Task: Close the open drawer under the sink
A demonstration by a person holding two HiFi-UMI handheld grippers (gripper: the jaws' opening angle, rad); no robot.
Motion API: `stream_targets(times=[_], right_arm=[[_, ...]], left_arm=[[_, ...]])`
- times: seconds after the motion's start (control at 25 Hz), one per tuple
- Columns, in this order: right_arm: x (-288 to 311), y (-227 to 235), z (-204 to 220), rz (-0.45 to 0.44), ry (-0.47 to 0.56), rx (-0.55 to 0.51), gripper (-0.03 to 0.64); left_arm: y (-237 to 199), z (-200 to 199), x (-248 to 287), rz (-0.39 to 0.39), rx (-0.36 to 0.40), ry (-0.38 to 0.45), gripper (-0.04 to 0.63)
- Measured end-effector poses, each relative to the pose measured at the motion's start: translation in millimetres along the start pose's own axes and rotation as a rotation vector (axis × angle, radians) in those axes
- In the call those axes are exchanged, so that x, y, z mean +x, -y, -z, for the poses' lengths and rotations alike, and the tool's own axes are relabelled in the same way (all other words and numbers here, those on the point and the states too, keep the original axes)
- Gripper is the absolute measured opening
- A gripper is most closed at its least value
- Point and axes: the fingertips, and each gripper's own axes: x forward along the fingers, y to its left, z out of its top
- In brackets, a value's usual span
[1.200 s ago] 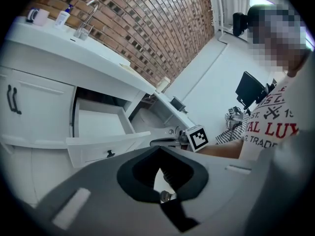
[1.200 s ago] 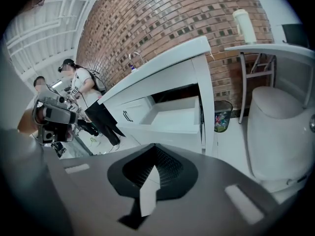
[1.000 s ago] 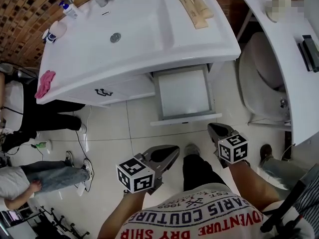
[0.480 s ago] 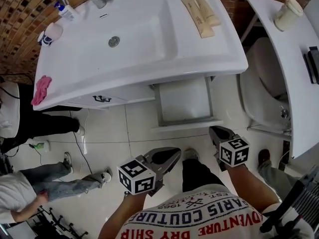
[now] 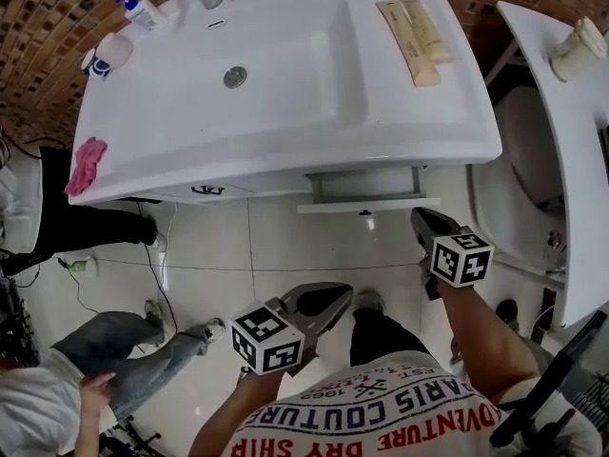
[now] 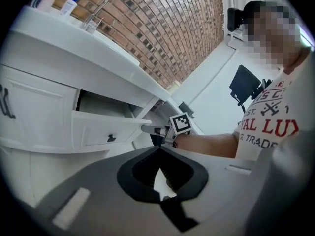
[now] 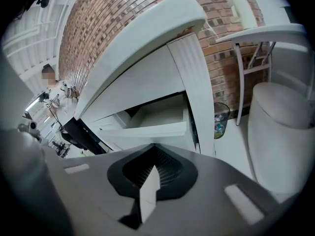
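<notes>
The white drawer (image 5: 366, 201) sticks out from the vanity under the sink (image 5: 285, 74), its small dark knob (image 5: 367, 215) facing me. My right gripper (image 5: 422, 219) hovers shut just right of the drawer front, nothing held. Lower down, over the floor, my left gripper (image 5: 337, 296) is shut and empty. In the left gripper view the drawer front (image 6: 98, 130) stands ajar and the right gripper (image 6: 147, 129) reaches its corner. In the right gripper view the drawer (image 7: 152, 130) lies just beyond the shut right gripper (image 7: 153, 146).
A toilet (image 5: 523, 160) stands right of the vanity beneath a white counter (image 5: 561, 150) that holds a cup (image 5: 579, 50). Two tubes (image 5: 415, 27) lie on the sink top and a pink cloth (image 5: 86, 165) hangs at its left end. Another person (image 5: 86, 388) crouches at lower left.
The head view has shifted toward the sink. Much less of the drawer shows beyond the basin's edge. The right gripper has risen in the picture alongside the drawer front. Both grippers stay shut.
</notes>
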Motion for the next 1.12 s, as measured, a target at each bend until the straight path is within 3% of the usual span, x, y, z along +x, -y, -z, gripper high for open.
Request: stream_targets(times=[0.56,0.92,1.12], right_arm=[[53,21,-71,0.027,0.092,0.031,0.008],[47,20,-69,0.012,0.090,-0.052,0.008],[3,-9,-24,-0.062,-0.007,-0.098,0.009]], left_arm=[[-27,-4,-16,-0.053,0.001,0.041,-0.017],[-26,1,-27,-0.079,0.016,0.069,-0.016],[-6,7,-27,-0.058,0.050,0.067,-0.016]])
